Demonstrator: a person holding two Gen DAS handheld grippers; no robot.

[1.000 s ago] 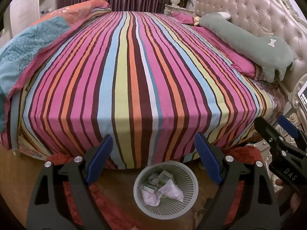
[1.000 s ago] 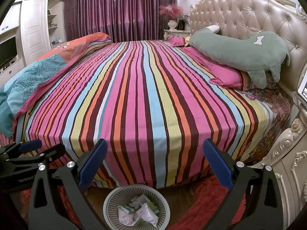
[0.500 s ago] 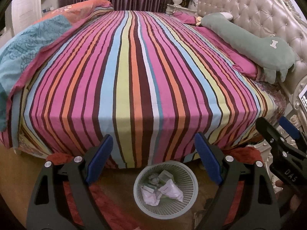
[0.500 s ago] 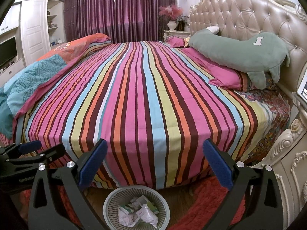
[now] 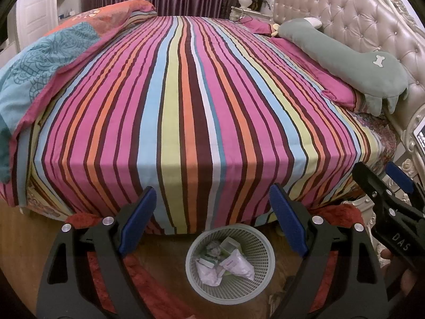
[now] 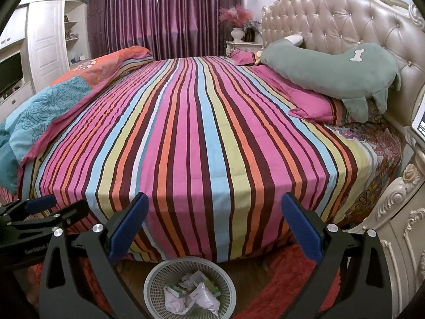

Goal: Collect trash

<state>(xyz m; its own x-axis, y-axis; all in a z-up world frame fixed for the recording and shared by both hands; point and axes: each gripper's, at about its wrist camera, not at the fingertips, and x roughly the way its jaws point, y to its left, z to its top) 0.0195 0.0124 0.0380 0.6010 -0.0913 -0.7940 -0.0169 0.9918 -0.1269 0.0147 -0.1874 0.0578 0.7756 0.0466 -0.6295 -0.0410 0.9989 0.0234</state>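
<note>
A pale mesh waste basket [image 5: 261, 287] stands on the floor at the foot of the striped bed [image 5: 191, 101]. It holds crumpled paper and small packets [image 5: 225, 263]. My left gripper [image 5: 212, 210] is open and empty, above the basket. In the right wrist view the basket [image 6: 159, 279] with its trash [image 6: 191, 295] sits low in the middle. My right gripper [image 6: 213, 218] is open and empty above it. Each gripper shows at the edge of the other's view: the right one [image 5: 382, 183], the left one [image 6: 53, 207].
A green dog-shaped pillow [image 6: 332, 74] lies by the tufted headboard [image 6: 345, 21]. A folded quilt [image 6: 53, 101] lies on the bed's left side. A red rug [image 6: 287, 279] covers the floor; a carved nightstand [image 6: 398, 212] stands at right.
Both views have shifted slightly; the grippers stay open and empty above the basket.
</note>
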